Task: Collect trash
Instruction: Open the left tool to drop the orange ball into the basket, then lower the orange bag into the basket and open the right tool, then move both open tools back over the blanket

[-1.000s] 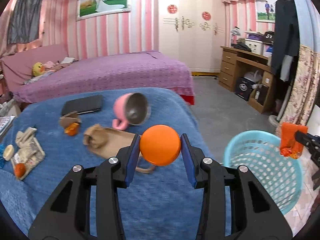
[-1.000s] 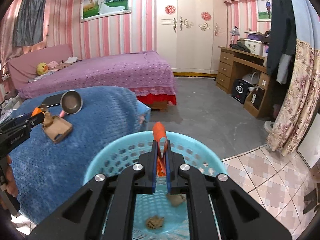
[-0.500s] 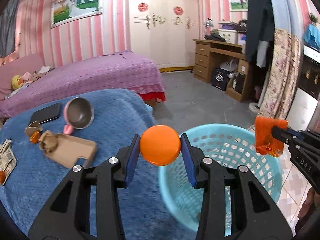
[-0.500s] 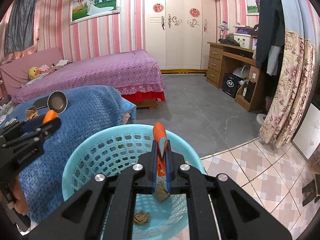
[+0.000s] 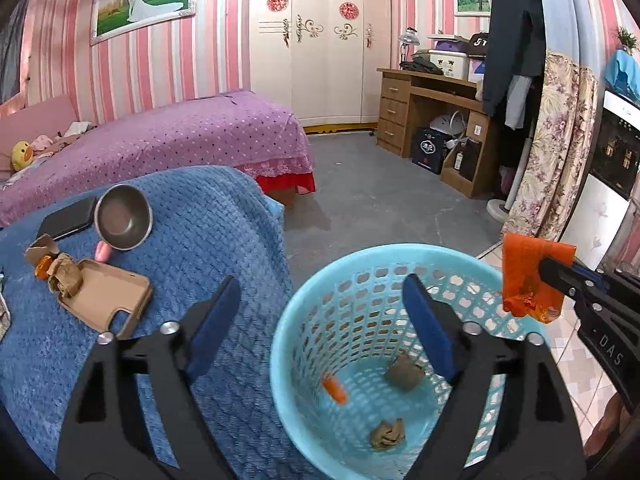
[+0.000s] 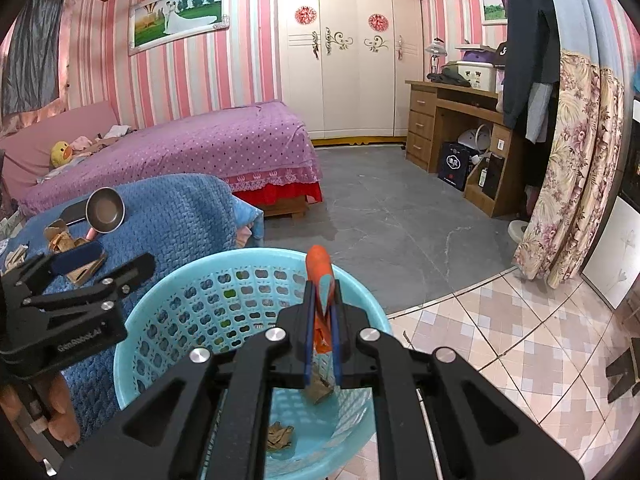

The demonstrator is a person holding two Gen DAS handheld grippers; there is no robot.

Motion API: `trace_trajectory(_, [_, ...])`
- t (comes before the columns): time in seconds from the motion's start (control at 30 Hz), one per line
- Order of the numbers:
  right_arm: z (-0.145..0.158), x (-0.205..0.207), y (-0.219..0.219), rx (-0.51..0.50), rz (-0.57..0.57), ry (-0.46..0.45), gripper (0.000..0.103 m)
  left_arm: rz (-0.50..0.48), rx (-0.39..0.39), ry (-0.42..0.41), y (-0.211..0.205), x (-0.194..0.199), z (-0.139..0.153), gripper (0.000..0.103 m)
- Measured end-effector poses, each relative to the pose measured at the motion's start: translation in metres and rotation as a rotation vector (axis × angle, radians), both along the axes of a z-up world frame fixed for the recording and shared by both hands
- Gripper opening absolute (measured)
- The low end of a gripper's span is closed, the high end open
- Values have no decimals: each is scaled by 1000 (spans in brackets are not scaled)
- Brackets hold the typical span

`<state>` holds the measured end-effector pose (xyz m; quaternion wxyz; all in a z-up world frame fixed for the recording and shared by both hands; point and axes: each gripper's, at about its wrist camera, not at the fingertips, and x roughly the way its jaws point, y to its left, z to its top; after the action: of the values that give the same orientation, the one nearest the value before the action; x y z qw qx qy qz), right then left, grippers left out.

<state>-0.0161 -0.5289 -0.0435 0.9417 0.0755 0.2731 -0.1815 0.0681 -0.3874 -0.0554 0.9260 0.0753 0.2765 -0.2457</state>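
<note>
the left tongs [image 5: 320, 312] stand wide over the blue basket [image 5: 304, 312] with nothing between the pads; their jaws have just been opening. inside the basket, an orange piece [image 5: 334, 388] shows blurred near the bottom, beside two brown paper balls [image 5: 387, 434]. the right tongs [image 6: 321, 300] are closed tight on an orange wrapper [image 6: 319, 276], held above the basket rim. on the surface with the blue blanket [image 5: 208, 220] lie a brown phone case [image 5: 106, 298], a crumpled brown paper [image 5: 66, 276] touching it, a metal cup [image 5: 123, 222] on its side, and a black phone [image 5: 66, 218].
</note>
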Motion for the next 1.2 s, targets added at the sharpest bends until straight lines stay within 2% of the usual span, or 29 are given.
trace_trajectory(0.1, [-4, 1, 1, 6, -6, -1, 7, 40, 24, -41, 10, -2, 0, 92])
trace_trajectory(0.17, [-7, 0, 0, 12, -12, -4, 7, 58, 22, -43, 18, -2, -1, 94])
trace_trajectory(0.57, [-20, 13, 14, 10, -14, -8, 7, 159, -4, -4, 66, 1, -4, 96])
trace_trajectory(0.87, [-17, 34, 32, -47, 14, 10, 11, 195, -2, -4, 91, 9, -2, 96])
trace_trajectory(0.9, [-17, 35, 34, -53, 11, 12, 23, 198, -1, -9, 93, 9, -1, 96])
trace_trajectory(0.93, [-17, 35, 34, -56, 11, 14, 47, 200, 0, -15, 95, 10, 0, 96])
trace_trajectory(1.0, [-16, 35, 37, -65, 6, 10, 70, 205, 2, -28, 100, 11, 3, 96])
trace_trajectory(1.07, [-15, 35, 40, -75, 5, 15, 73, 207, 1, -36, 105, 11, 6, 97])
trace_trajectory(1.13, [-17, 36, 44, -89, -1, 30, 89, 214, 1, -45, 110, 13, 9, 97])
trace_trajectory(1.2, [-16, 34, 47, -98, -4, 26, 94, 218, -3, -46, 116, 14, 11, 97])
